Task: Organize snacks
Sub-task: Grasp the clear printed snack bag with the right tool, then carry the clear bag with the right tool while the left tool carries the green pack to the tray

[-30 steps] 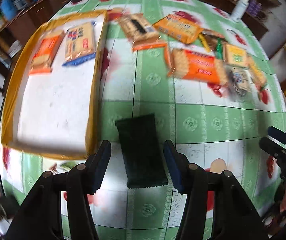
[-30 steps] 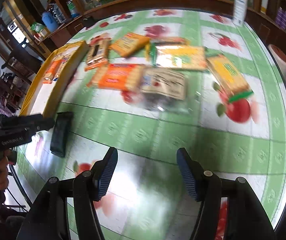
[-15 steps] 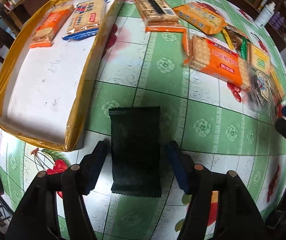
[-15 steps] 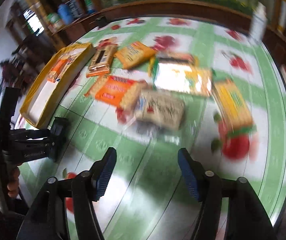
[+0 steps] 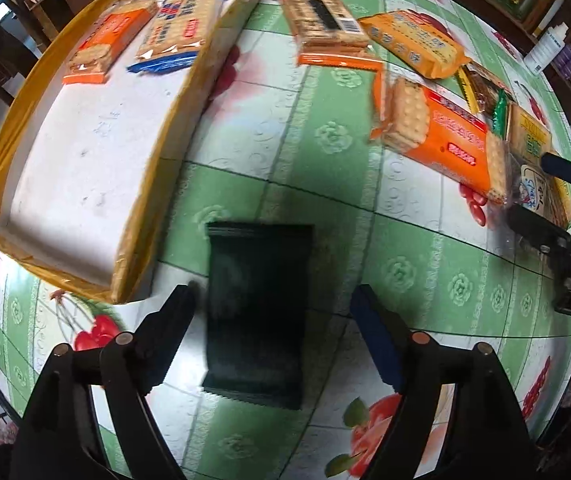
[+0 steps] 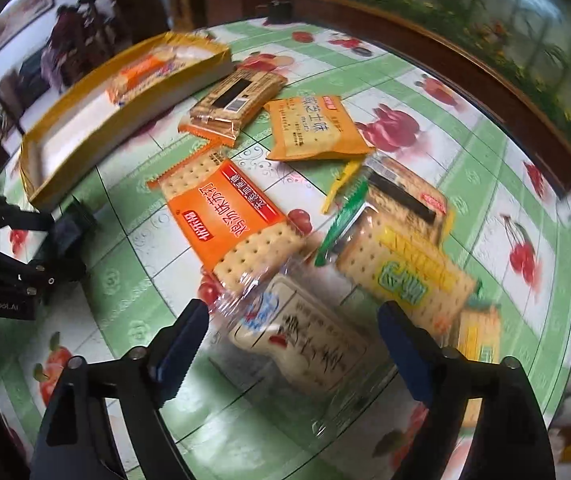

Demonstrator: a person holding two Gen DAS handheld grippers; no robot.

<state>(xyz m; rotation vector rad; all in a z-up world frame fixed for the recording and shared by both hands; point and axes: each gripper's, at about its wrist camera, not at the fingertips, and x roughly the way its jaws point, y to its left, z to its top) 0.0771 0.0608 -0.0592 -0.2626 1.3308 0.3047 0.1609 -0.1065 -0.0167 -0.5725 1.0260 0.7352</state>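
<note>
A dark green snack packet (image 5: pixel 257 312) lies flat on the table just right of the yellow-rimmed white tray (image 5: pixel 85 168). My left gripper (image 5: pixel 273 312) is open, with its fingers either side of the packet and not touching it. The tray holds an orange cracker pack (image 5: pixel 105 46) and a blue-trimmed cracker pack (image 5: pixel 177 32). My right gripper (image 6: pixel 293 332) is open over a clear bag with a cream label (image 6: pixel 305 344). An orange cracker pack (image 6: pixel 229 220) lies just beyond that bag.
Several loose snack packs lie in a pile: a brown pack (image 6: pixel 237 100), an orange-yellow pack (image 6: pixel 313 128), a green-and-yellow pack (image 6: pixel 405 276). The table has a green-and-white fruit-print cloth (image 5: pixel 325 152). A white bottle (image 5: pixel 545 50) stands at the far edge. Shelves and chairs surround the table.
My left gripper has closed in over the dark packet, which now sits between the fingers. My right gripper has swung forward and down over the snack pile to the clear bag.
</note>
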